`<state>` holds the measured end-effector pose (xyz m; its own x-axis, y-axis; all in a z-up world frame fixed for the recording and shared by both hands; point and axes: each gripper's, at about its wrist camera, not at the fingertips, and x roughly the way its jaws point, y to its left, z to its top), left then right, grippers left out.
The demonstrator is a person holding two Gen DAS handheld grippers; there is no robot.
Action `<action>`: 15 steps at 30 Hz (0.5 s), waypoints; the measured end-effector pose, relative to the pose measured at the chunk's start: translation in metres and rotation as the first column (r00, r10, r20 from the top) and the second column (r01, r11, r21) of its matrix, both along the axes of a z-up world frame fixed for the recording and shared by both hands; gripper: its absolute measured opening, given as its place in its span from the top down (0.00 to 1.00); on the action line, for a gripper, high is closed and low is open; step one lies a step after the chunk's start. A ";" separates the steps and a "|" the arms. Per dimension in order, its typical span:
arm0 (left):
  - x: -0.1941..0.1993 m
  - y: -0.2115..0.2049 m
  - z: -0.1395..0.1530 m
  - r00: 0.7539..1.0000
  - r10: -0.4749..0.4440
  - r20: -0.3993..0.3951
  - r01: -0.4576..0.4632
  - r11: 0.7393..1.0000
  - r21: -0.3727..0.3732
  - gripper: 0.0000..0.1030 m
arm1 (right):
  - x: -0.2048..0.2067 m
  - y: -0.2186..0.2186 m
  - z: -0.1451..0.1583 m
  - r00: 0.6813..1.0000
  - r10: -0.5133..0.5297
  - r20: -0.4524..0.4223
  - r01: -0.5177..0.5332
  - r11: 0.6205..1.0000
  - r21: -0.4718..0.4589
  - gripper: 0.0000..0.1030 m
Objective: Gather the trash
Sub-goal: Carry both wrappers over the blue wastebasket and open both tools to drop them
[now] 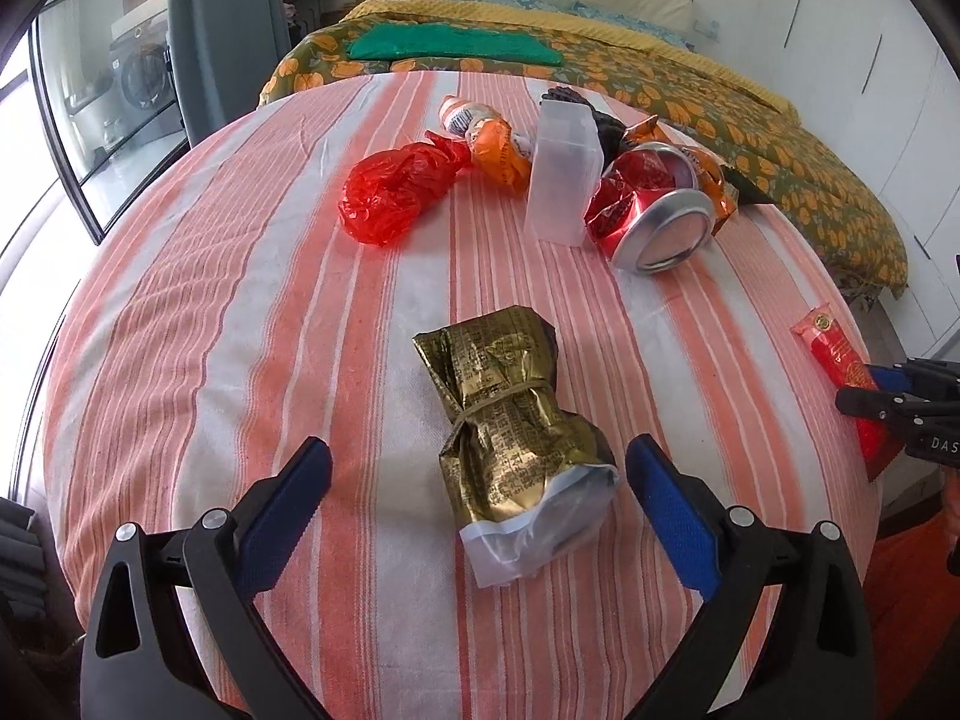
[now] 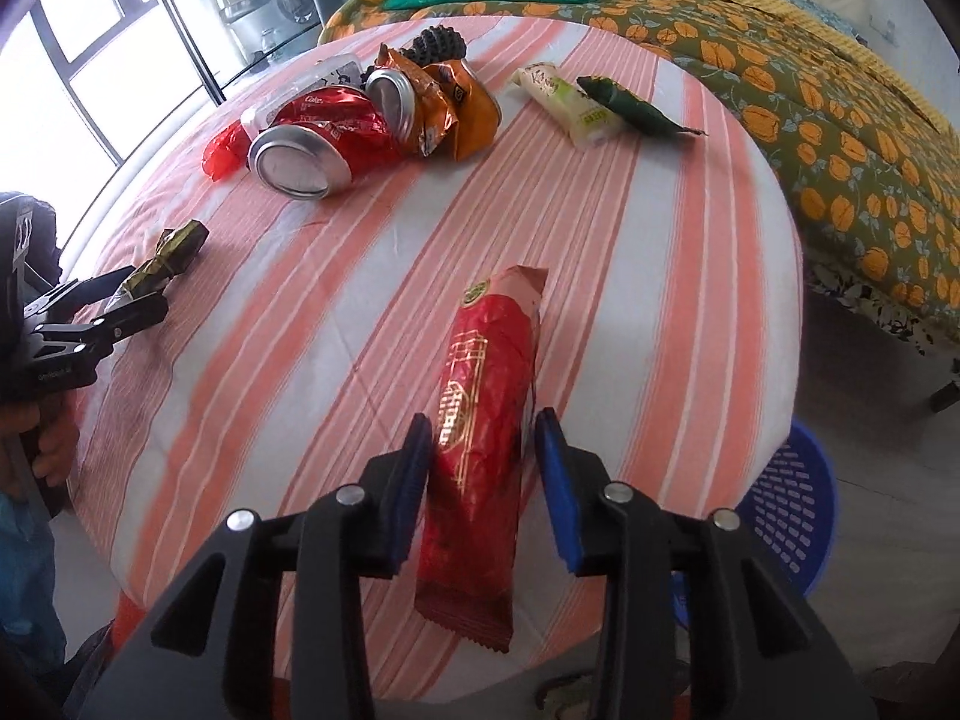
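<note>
The crushed red can (image 2: 324, 138) reads "Coke". The right claw (image 2: 483, 480) straddles a red wrapper (image 2: 480, 450) near the table (image 2: 690, 300) edge, its left pad touching. The left claw (image 1: 477, 492), spread wide, flanks a gold packet (image 1: 510, 420) mid-table, open cloth around it.

A table (image 1: 198, 360) under a pink-and-white striped cloth carries the litter. Near its front lie a gold foil packet (image 1: 510, 420) and a long red wrapper (image 2: 486, 420). Farther back, bunched together, sit a crushed red can (image 2: 324, 144), an orange snack bag (image 2: 456, 108), a clear plastic box (image 1: 564, 174) (standing upright) and a crumpled red plastic bag (image 1: 390, 192). A white wrapper (image 2: 570, 105) and a green one (image 2: 630, 108) lie apart.
</note>
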<state>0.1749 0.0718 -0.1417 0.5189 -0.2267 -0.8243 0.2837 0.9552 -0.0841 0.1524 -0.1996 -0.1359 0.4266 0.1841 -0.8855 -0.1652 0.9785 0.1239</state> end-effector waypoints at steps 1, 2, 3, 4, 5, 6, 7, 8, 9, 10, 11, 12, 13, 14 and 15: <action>0.001 -0.002 0.001 1.000 -0.002 -0.002 0.002 1.000 0.006 0.09 | 0.001 -0.001 0.001 1.000 -0.002 0.002 0.002 1.000 0.000 0.65; 0.001 -0.004 0.001 1.000 -0.004 -0.004 0.004 1.000 0.010 0.12 | 0.001 -0.002 0.003 1.000 -0.004 0.005 0.004 1.000 0.000 0.65; 0.001 -0.005 0.002 1.000 -0.005 -0.008 0.006 1.000 0.013 0.13 | 0.003 -0.003 0.004 1.000 -0.004 0.008 0.004 1.000 0.000 0.65; 0.002 -0.007 0.003 1.000 -0.005 -0.009 0.005 1.000 0.018 0.15 | 0.005 -0.004 0.006 1.000 -0.002 0.007 0.002 1.000 0.003 0.65; 0.003 -0.008 0.003 1.000 -0.002 -0.011 0.003 1.000 0.024 0.20 | 0.005 -0.004 0.007 1.000 0.003 0.004 -0.003 1.000 0.005 0.65; 0.005 -0.010 0.002 1.000 0.002 -0.014 -0.002 0.999 0.033 0.23 | 0.006 -0.004 0.007 1.000 0.011 0.000 -0.011 1.000 0.002 0.65; 0.007 -0.011 0.001 1.000 0.006 -0.020 -0.005 0.999 0.041 0.34 | 0.007 -0.004 0.006 1.000 0.018 -0.008 -0.018 1.000 -0.005 0.68; 0.008 -0.012 0.000 1.000 0.008 -0.024 -0.007 0.999 0.047 0.46 | 0.007 -0.004 0.005 1.000 0.022 -0.014 -0.022 1.000 -0.009 0.77; 0.008 -0.013 0.000 1.000 0.013 -0.011 -0.013 0.998 0.065 0.53 | 0.007 -0.006 0.005 1.000 0.019 -0.010 -0.019 1.000 0.003 0.77; 0.008 -0.014 0.002 1.000 0.012 -0.004 -0.011 0.997 0.072 0.62 | 0.006 -0.008 0.005 1.000 0.015 -0.005 -0.015 1.000 0.014 0.80; 0.007 -0.013 0.003 1.000 0.011 -0.002 -0.011 0.998 0.057 0.63 | 0.004 -0.010 0.007 1.000 0.007 0.005 -0.007 1.000 0.024 0.80; 0.005 -0.012 0.005 1.000 0.012 0.002 -0.012 0.999 0.035 0.63 | 0.002 -0.013 0.010 1.000 -0.003 0.026 0.002 0.999 0.042 0.81; 0.001 -0.012 0.008 1.000 0.010 0.009 -0.010 1.000 0.019 0.65 | -0.001 -0.015 0.013 0.999 -0.009 0.040 0.007 0.998 0.061 0.81; -0.002 -0.013 0.011 1.000 0.007 0.018 -0.007 1.000 0.013 0.65 | -0.003 -0.018 0.016 0.999 -0.017 0.052 0.012 0.997 0.082 0.81; -0.005 -0.015 0.013 1.000 0.002 0.026 -0.002 1.000 0.006 0.65 | -0.005 -0.022 0.019 0.998 -0.025 0.065 0.018 0.994 0.108 0.81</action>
<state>0.1698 0.0564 -0.1283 0.5403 -0.2206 -0.8121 0.2839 0.9562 -0.0709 0.1469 -0.2211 -0.1168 0.4887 0.2664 -0.8308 -0.1557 0.9636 0.2174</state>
